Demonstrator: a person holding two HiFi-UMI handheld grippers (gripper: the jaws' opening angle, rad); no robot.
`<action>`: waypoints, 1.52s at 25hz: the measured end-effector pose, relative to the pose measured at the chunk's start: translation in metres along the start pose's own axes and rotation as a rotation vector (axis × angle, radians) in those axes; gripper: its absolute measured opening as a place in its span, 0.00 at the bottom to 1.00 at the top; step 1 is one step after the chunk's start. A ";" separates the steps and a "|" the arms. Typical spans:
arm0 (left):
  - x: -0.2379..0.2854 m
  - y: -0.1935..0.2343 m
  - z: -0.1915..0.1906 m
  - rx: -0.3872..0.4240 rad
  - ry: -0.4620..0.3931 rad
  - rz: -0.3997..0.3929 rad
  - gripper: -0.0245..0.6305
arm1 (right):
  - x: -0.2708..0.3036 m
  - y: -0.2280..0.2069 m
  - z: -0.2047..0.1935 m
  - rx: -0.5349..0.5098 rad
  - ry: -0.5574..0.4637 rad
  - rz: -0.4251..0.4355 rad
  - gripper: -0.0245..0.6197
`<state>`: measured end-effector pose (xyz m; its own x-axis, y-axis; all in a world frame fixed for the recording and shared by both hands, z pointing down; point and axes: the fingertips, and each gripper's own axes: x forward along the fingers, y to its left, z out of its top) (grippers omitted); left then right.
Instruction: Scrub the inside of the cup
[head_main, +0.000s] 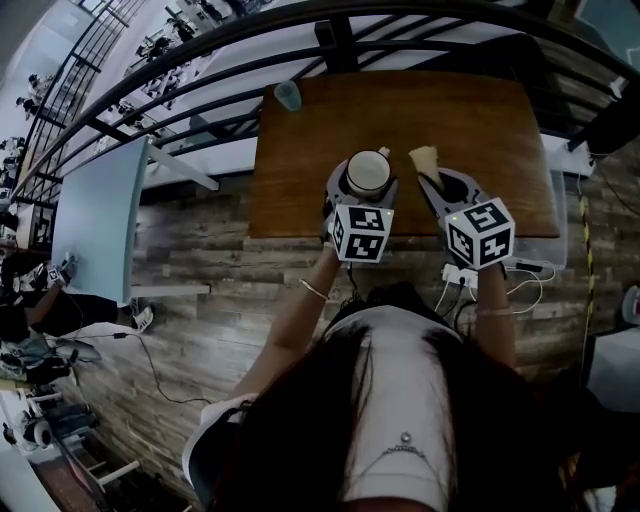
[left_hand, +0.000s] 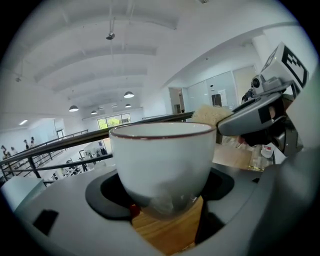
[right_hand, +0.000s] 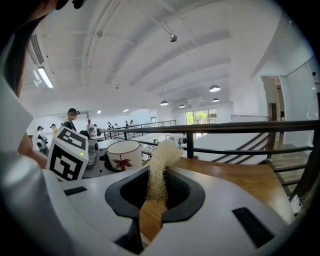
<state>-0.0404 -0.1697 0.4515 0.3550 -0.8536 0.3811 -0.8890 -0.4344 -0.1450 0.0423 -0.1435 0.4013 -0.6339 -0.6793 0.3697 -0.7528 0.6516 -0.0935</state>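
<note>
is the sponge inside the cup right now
No, the sponge is pinched in the right gripper beside the cup, outside its rim.

Open office mezzanine; railing (right_hand: 235, 126), ceiling lamps (right_hand: 214, 88)

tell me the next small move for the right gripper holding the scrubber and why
Probably swing the right gripper leftward and dip its pale fibrous loofah scrubber into the white ceramic cup with the dark red rim. The left gripper clamps that cup upright, while the scrubber, pinched in the right jaws, sits outside the rim, so scrubbing can't start yet.
</note>
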 end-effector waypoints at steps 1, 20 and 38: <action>0.000 0.000 0.001 -0.009 -0.001 0.000 0.65 | 0.000 -0.001 -0.001 0.003 0.001 -0.004 0.15; -0.018 0.016 -0.006 -0.096 0.002 0.028 0.65 | 0.000 -0.001 -0.014 0.019 0.010 -0.071 0.15; -0.010 0.001 0.009 -0.088 -0.005 0.006 0.65 | -0.012 -0.016 -0.012 0.039 0.004 -0.091 0.15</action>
<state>-0.0421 -0.1647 0.4394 0.3510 -0.8576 0.3758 -0.9130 -0.4026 -0.0659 0.0643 -0.1412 0.4097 -0.5622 -0.7336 0.3818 -0.8134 0.5739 -0.0950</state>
